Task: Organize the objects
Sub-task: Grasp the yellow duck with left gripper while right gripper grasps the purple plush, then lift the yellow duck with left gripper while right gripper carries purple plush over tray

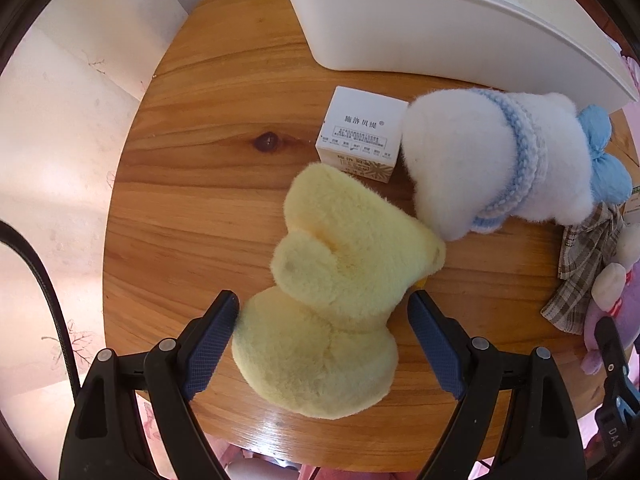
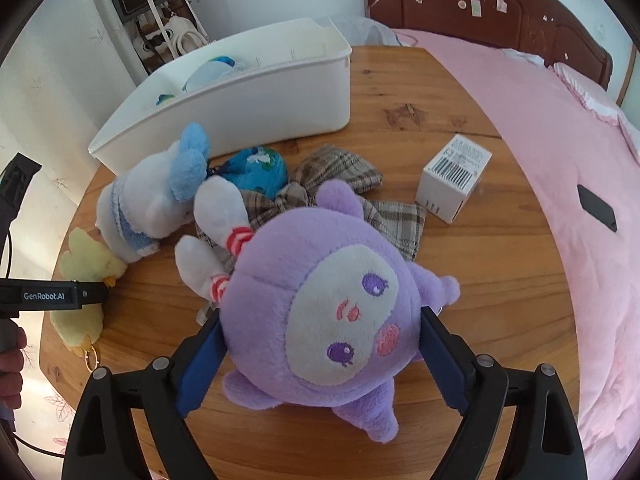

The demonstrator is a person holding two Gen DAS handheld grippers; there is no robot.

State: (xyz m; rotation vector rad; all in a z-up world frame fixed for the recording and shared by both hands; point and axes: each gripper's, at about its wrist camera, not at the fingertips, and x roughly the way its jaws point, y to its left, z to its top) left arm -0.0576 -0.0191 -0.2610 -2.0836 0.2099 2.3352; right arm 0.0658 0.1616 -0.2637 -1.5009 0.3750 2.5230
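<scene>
A yellow plush (image 1: pixel 332 292) lies on the round wooden table (image 1: pixel 192 160), between the fingers of my left gripper (image 1: pixel 322 306); the jaws are wide, pads at its sides with a gap on the right. It also shows in the right wrist view (image 2: pixel 86 264). My right gripper (image 2: pixel 320 328) has its blue pads pressed on a purple plush (image 2: pixel 320 320) with a white face. A white plush with a blue scarf (image 1: pixel 496 160) lies beside the yellow one. A white bin (image 1: pixel 440 32) holds a blue toy.
A small white box (image 1: pixel 360 132) stands by the white plush; another box (image 2: pixel 454 178) stands at the right of the table (image 2: pixel 460 280). A plaid cloth (image 2: pixel 360 200) and a blue ball-like toy (image 2: pixel 256 170) lie behind the purple plush. A pink bed (image 2: pixel 560 160) borders the table.
</scene>
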